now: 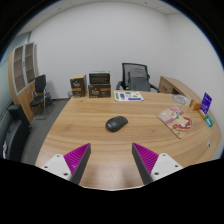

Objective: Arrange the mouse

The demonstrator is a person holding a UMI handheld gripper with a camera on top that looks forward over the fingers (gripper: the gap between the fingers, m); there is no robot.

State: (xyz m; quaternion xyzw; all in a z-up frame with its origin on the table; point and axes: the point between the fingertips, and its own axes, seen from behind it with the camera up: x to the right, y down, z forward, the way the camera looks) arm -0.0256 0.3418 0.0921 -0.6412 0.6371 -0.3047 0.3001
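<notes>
A dark grey mouse (117,124) lies on the wooden table (90,135), beyond my fingers and roughly centred ahead of them. My gripper (112,158) is open and empty, well short of the mouse. The purple pads (76,156) stand wide apart with bare table between them.
A colourful magazine (176,120) lies to the right of the mouse. Papers (128,96) lie at the far edge, a purple box (206,101) at the far right. A black office chair (135,76) stands behind the table, another chair (39,94) to the left, shelves (99,84) at the back wall.
</notes>
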